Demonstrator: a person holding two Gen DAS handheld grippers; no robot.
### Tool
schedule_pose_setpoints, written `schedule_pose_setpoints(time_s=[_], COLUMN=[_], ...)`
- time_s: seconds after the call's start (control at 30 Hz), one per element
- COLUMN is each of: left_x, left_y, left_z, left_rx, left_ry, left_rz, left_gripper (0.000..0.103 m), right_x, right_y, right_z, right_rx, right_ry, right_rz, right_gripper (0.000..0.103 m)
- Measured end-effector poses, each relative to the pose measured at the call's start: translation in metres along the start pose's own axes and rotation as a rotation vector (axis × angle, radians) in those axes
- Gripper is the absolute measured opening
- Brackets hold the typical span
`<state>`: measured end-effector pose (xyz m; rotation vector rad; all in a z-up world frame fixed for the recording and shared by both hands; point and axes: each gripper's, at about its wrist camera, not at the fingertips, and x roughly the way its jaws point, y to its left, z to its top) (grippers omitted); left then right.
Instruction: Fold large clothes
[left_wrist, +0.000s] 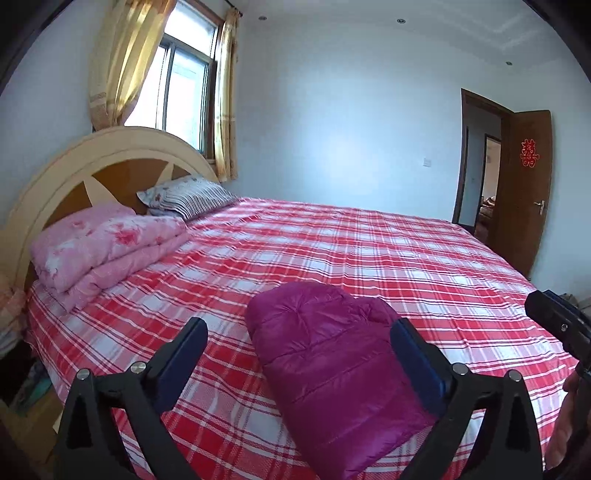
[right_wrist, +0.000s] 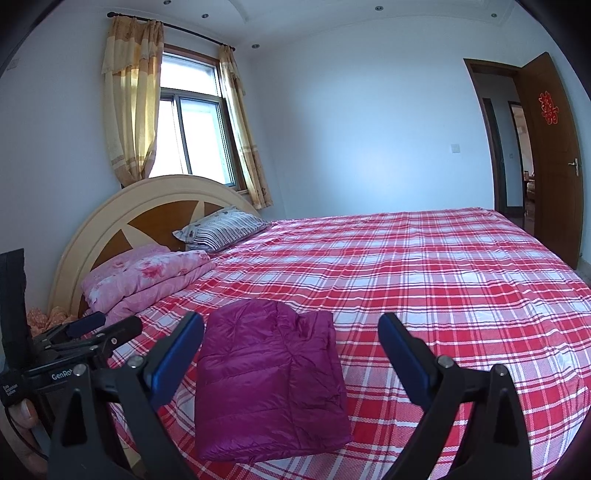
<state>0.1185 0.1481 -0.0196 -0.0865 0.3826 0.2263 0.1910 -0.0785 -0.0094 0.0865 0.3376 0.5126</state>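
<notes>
Room: pale walls, recessed ceiling lights, a window (right_wrist: 192, 122) with yellow curtains (right_wrist: 127, 107) behind the bed head, a brown door (right_wrist: 554, 155) standing open at the far right with a red paper emblem (right_wrist: 549, 108) on it.

Bed (right_wrist: 424, 266): large, covered by a red-and-white plaid sheet that lies flat and mostly bare across its far and right-hand parts. Its near edge runs along the bottom of both views; the far right corner lies close to the open doorway.

Headboard (right_wrist: 122, 206): arched, cream with brown wedge panels, at the left.

Folded quilt (right_wrist: 147, 277): pink, floral, stacked against the headboard on the near side.

Pillow (right_wrist: 221, 227): striped with a floral end, beside the quilt, farther along the headboard.

Jacket (right_wrist: 269, 376): magenta, quilted, folded into a compact rectangle; it lies on the sheet near the bed's front edge, well apart from the quilt, with open sheet on every side.

Right gripper (right_wrist: 291, 334): blue-padded fingers spread wide and empty, held above the bed's near edge, the jacket seen between them but untouched.

Left gripper (left_wrist: 299, 332): fingers likewise spread wide, holding nothing; the jacket (left_wrist: 332, 376) lies ahead between them. From the right wrist view it sits at the lower left, beside the bed edge.
</notes>
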Motion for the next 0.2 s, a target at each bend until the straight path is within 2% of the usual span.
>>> schedule_pose_setpoints(time_s=[0.2], left_x=[-0.0001], left_y=[-0.0021], left_z=[-0.0014], left_rx=[0.005], left_ry=[-0.008], left_rz=[-0.008], left_gripper=[0.100], right_x=[0.0010], right_y=[-0.0034], right_z=[-0.0016], right_rx=[0.005], right_ry=[0.009], right_rz=[-0.001], right_gripper=[0.097])
